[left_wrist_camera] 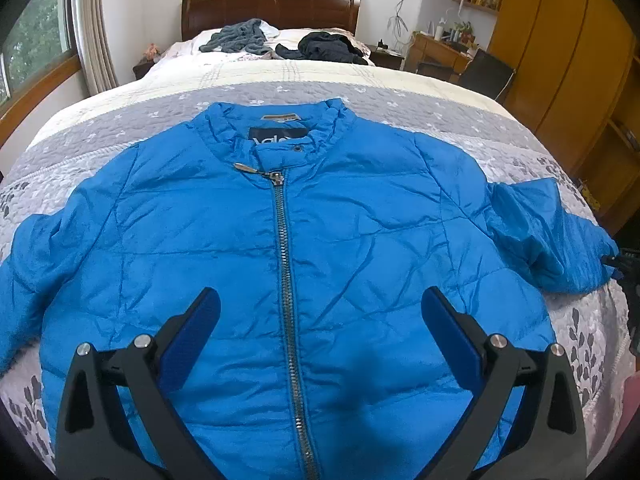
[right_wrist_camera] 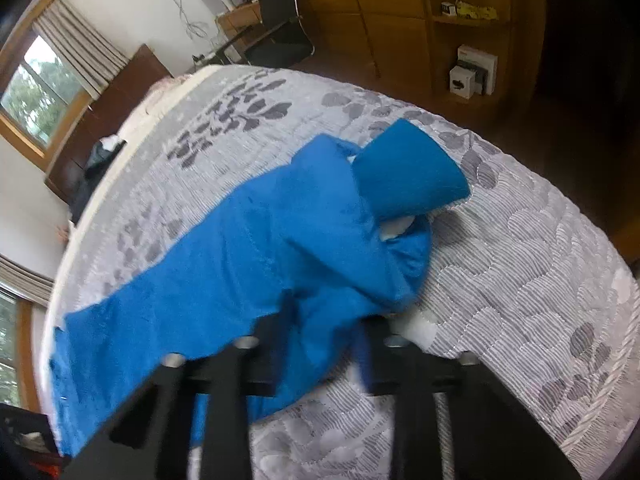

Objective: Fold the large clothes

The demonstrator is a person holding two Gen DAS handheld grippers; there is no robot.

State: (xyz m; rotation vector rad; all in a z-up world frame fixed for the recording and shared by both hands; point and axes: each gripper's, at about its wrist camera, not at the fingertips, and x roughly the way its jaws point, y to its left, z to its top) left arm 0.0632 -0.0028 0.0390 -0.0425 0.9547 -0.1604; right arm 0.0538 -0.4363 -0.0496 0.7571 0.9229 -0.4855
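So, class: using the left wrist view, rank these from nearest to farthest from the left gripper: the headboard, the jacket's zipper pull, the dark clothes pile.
From the left gripper:
1. Zipper pull, just below the blue jacket's collar.
2. Dark clothes pile, far up the bed, right of centre.
3. Headboard, behind it at the wall.

Blue quilted jacket (left_wrist_camera: pixel 344 220), thin and creased, lies front-up and flat on the bed. Metal zipper (left_wrist_camera: pixel 286 280) is closed to the collar and runs straight up between the left jaws. Dark label shows inside the collar, far beyond the jaw tips. One sleeve (right_wrist_camera: pixel 320 216) is bunched ahead of the right jaws, its cuff (right_wrist_camera: pixel 408 168) turned back, pale lining showing beneath.
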